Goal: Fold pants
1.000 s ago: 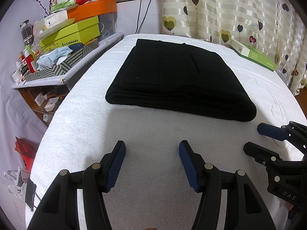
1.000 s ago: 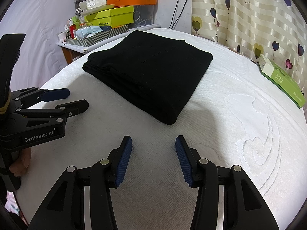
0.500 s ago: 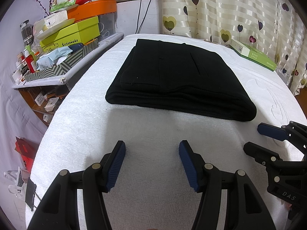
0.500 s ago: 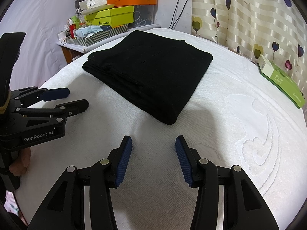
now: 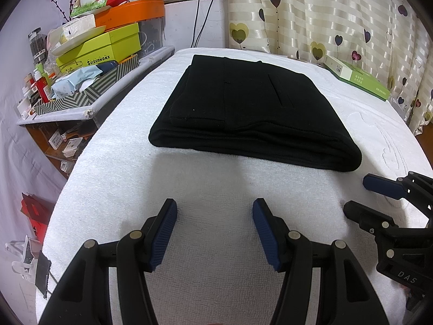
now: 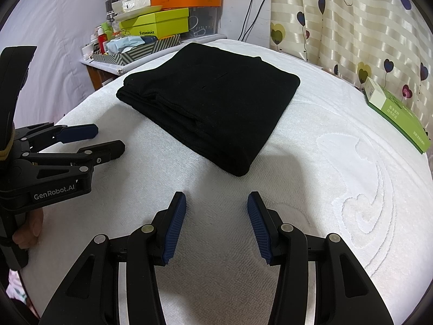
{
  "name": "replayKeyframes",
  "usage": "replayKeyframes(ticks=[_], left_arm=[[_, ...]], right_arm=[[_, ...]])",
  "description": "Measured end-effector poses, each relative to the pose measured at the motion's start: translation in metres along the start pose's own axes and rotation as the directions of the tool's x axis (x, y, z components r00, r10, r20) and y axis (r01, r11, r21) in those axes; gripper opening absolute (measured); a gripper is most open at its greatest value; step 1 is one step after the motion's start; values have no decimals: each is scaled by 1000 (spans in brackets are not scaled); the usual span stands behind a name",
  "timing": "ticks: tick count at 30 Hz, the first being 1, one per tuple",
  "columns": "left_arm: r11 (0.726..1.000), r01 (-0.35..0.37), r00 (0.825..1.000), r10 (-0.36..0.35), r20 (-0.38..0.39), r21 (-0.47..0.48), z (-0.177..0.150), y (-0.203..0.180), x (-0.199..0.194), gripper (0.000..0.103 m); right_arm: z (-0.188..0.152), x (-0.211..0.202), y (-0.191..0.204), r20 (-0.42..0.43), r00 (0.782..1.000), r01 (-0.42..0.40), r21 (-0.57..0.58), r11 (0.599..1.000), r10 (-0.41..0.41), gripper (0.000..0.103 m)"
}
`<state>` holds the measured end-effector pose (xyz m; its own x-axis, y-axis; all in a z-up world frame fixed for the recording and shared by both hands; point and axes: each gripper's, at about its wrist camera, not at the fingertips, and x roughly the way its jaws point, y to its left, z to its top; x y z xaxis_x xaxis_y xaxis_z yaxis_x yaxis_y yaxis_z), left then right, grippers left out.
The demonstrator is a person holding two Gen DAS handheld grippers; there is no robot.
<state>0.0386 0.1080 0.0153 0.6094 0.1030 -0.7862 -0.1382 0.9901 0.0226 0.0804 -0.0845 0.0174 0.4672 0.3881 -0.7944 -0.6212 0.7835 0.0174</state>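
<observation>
The black pants (image 5: 251, 113) are lying folded into a thick, roughly square stack on the white towel-covered bed (image 5: 113, 178), toward its far edge and nearer the left side, with the open layered edges facing the left gripper (image 5: 215, 233) and one rounded corner pointing toward the right gripper (image 6: 216, 222). Both grippers are hovering over bare towel along the near edge, each with its jaws standing wide apart and nothing between the blue pads, well clear of the cloth. Judging from the neat stack, the folding is looking finished or nearly so, and the risks are lying in any further touch: a gripper sliding in low could be catching only the top layer and peeling the stack open, or dragging the whole bundle across the nubby towel and skewing its edges. Pinching the towel along with the pants could be bunching the cover underneath. The two grippers are sitting close together at the near edge, so a careless swing might be knocking one into the other. The green box (image 6: 397, 116) at the right edge is staying well apart from the pants.
</observation>
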Motion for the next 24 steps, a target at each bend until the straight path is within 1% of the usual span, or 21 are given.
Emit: replayKeyframes(ticks=[24], left_arm=[[1000, 4, 1000, -4, 0, -5, -1, -1, 1, 61]], right_arm=[[0, 0, 0, 0, 1000, 0, 0, 1000, 0, 49]])
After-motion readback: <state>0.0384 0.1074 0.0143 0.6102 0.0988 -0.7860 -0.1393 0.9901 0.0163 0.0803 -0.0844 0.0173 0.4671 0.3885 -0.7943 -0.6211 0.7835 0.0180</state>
